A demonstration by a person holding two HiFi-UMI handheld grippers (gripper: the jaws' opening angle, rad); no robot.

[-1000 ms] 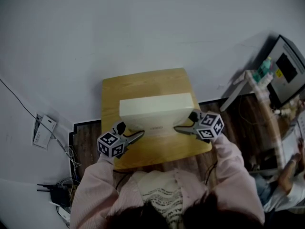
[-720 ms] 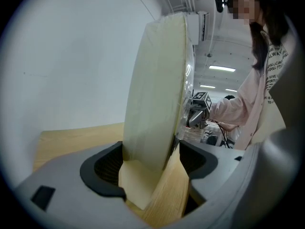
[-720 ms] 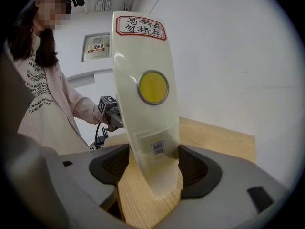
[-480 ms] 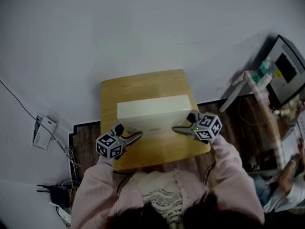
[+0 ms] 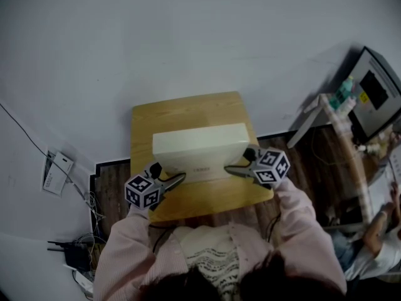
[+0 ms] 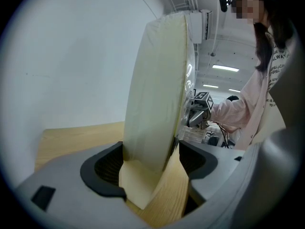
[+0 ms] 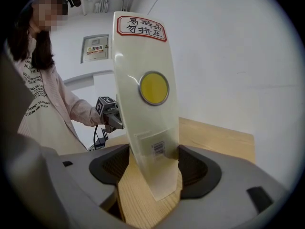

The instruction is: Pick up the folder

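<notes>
Now the left gripper (image 5: 180, 178) and right gripper (image 5: 230, 168) each clamp a near corner of the folder (image 5: 197, 146) — the right jaws have just been closing on it — so lifting both ends evenly seems best.

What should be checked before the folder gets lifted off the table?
1. The folder sits between the jaws of the left tool: ok.
2. Left tool pads pressing both faces: cannot tell.
3. The right tool has just been closing its jaws, which now sit on the folder's end: ok.
4. One tool at each end of the folder: ok.
5. The folder lies flat on the table: ok.
</notes>
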